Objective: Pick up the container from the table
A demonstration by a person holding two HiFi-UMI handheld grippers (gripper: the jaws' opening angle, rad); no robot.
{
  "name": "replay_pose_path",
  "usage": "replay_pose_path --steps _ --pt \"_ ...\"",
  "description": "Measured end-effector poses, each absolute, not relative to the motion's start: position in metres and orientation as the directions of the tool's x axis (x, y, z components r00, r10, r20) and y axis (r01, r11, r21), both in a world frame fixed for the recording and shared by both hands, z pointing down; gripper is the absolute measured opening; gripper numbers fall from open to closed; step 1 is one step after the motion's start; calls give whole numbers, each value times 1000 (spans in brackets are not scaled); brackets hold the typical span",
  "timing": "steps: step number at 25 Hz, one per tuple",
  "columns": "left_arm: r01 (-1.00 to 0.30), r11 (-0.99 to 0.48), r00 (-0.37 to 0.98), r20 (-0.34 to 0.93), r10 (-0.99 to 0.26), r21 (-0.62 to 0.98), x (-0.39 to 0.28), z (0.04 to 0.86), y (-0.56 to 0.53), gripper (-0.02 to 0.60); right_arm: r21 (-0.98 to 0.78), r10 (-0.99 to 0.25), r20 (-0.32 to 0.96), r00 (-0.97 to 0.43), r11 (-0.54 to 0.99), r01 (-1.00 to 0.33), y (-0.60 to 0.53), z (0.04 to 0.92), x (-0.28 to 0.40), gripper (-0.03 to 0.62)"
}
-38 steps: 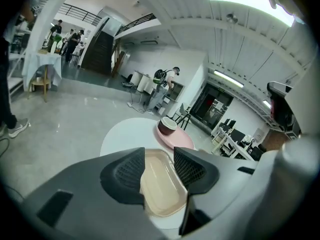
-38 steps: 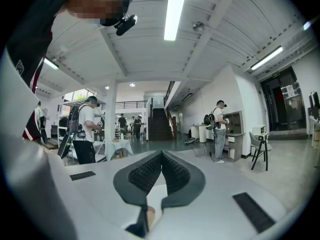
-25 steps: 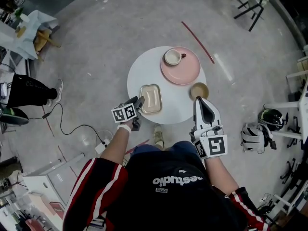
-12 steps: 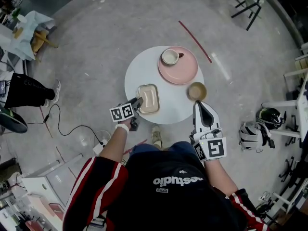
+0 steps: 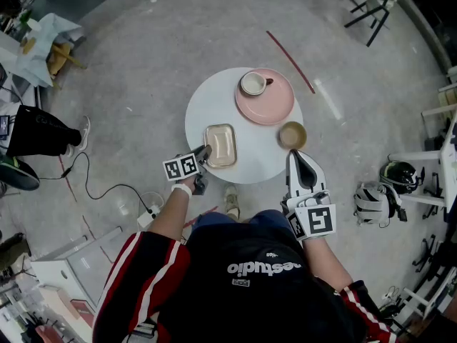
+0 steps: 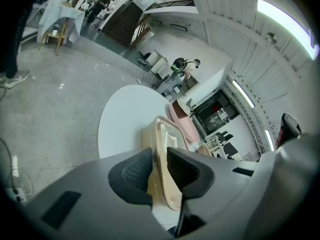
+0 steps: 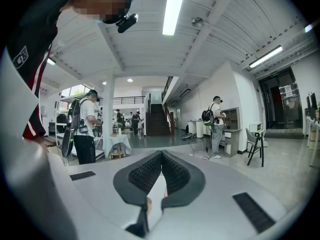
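A beige rectangular container (image 5: 221, 145) lies on the round white table (image 5: 207, 106), near its front edge. My left gripper (image 5: 205, 152) reaches its near left corner. In the left gripper view the container's rim (image 6: 167, 144) stands between the two dark pads, and the left gripper (image 6: 159, 171) has just been closing on it; the pads press the rim. My right gripper (image 5: 295, 153) hovers at the table's front right edge, apart from the container. The right gripper view shows that gripper (image 7: 161, 156) shut, with nothing in it.
A pink plate (image 5: 275, 106) with a white cup (image 5: 253, 83) on it sits at the table's far right. A small brown bowl (image 5: 293, 135) stands just ahead of my right gripper. Cables, a helmet (image 5: 401, 174) and chairs lie about the grey floor.
The head view has shifted a little, so the table sits slightly higher in the picture. Both grippers keep their places beside the table; the container has not moved.
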State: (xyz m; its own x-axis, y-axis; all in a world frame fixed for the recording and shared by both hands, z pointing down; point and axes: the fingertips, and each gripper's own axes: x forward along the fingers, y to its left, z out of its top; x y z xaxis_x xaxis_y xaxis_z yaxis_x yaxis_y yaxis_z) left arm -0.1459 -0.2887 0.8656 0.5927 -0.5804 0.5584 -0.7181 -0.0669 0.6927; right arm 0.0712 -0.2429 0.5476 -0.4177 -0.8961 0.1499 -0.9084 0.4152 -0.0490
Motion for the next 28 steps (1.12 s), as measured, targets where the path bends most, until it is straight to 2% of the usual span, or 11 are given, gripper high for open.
replay_pose_path --steps 7,15,28 --pt "-718 -55 585 558 -588 694 -146 861 -289 64 -58 -896 148 -419 415 -908 -242 546 74 17" --pt "-723 -60 581 560 -590 688 -143 855 -285 63 -64 -894 140 -426 421 -905 -238 543 76 17" --pt "-745 -144 579 523 -626 652 -136 813 -276 57 -67 -895 100 -436 431 -900 -225 519 76 17"
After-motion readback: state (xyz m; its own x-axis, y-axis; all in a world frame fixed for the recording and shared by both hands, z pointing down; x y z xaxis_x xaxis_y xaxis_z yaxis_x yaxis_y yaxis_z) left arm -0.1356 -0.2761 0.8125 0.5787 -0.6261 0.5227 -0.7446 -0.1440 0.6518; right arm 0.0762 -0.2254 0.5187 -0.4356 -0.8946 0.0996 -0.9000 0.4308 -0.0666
